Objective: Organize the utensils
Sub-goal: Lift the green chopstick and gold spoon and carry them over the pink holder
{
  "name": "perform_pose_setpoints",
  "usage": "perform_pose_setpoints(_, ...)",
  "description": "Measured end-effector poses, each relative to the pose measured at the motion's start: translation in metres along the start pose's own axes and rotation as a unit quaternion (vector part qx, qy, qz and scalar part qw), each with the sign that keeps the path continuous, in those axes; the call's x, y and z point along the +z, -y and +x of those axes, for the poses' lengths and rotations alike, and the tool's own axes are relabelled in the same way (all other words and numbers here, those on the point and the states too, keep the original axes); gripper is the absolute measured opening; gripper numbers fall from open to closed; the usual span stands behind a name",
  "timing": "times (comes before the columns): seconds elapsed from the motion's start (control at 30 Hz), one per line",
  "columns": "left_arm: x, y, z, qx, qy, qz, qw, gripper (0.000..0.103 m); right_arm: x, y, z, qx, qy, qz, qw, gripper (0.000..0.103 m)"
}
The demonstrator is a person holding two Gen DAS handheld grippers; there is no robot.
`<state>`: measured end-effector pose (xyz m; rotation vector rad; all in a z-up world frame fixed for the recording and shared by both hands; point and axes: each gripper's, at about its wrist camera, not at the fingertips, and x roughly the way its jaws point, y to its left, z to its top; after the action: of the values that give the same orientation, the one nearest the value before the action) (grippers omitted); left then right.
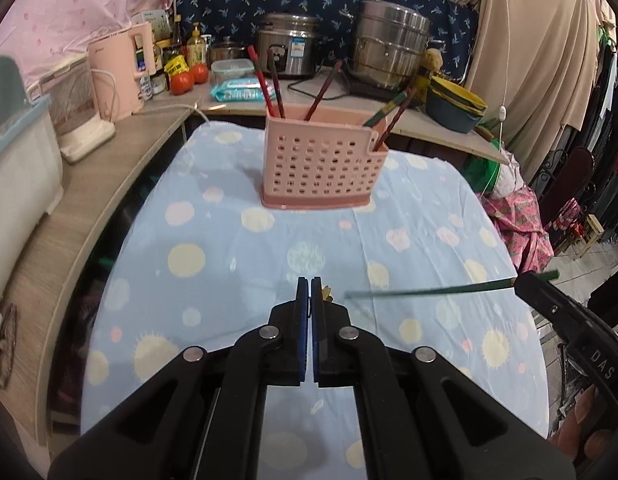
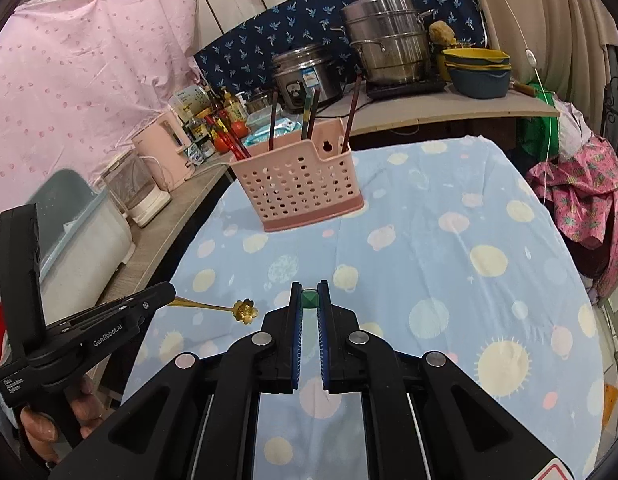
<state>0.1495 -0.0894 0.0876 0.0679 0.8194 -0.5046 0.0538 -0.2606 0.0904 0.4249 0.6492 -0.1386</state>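
Observation:
A pink perforated utensil holder (image 1: 323,162) stands on the far part of the blue dotted tablecloth (image 1: 269,248), with several red and dark chopsticks in it; it also shows in the right wrist view (image 2: 299,184). My left gripper (image 1: 310,286) is shut on a small gold flower-headed spoon (image 2: 245,311), held above the cloth. My right gripper (image 2: 309,296) is shut on a green chopstick (image 1: 449,289), seen end-on in the right wrist view (image 2: 309,299), held level above the cloth.
Behind the table a wooden counter (image 1: 437,120) carries a rice cooker (image 1: 289,46), a steel steamer pot (image 1: 391,50), stacked bowls (image 1: 455,106), tomatoes, bottles and a pink kettle (image 1: 119,76). Pink patterned fabric (image 1: 521,224) lies right of the table.

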Motion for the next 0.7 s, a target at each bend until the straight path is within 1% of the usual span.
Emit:
perform_pose_setpoints(0.1, 0.016, 0.001, -0.003, 0.002, 0.014, 0.008, 0.9999, 0.001, 0.018, 0.000, -0.002, 0.002, 0.018, -0.001, 1.000, 0.007)
perform_pose_setpoints(0.33, 0.065, -0.001, -0.001, -0.003, 0.037, 0.015, 0.9992, 0.001, 0.066, -0.001, -0.005, 0.006, 0.062, -0.001, 0.998, 0.007)
perform_pose_setpoints(0.7, 0.147, -0.001, 0.010, 0.019, 0.080, 0.032, 0.9961, 0.001, 0.156, -0.008, 0.000, -0.008, 0.146, -0.012, 0.989, 0.007)
